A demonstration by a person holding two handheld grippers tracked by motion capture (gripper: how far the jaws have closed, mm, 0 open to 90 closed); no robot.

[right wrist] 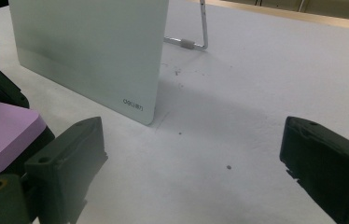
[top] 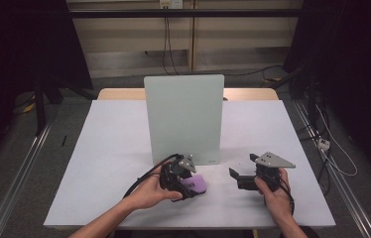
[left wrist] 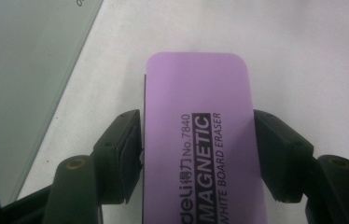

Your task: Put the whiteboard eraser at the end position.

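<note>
a purple eraser (left wrist: pixel 196 93) with a black band of white lettering; pale grey-green whiteboard (top: pixel 183 116); white counter (top: pixel 109 148); both tools black, left tool (left wrist: pixel 198 154), right tool (right wrist: pixel 191 172).

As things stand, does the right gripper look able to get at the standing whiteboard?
Probably yes. The right gripper is open, and bare table lies between its fingers and the whiteboard; the purple eraser sits off to the side.
</note>
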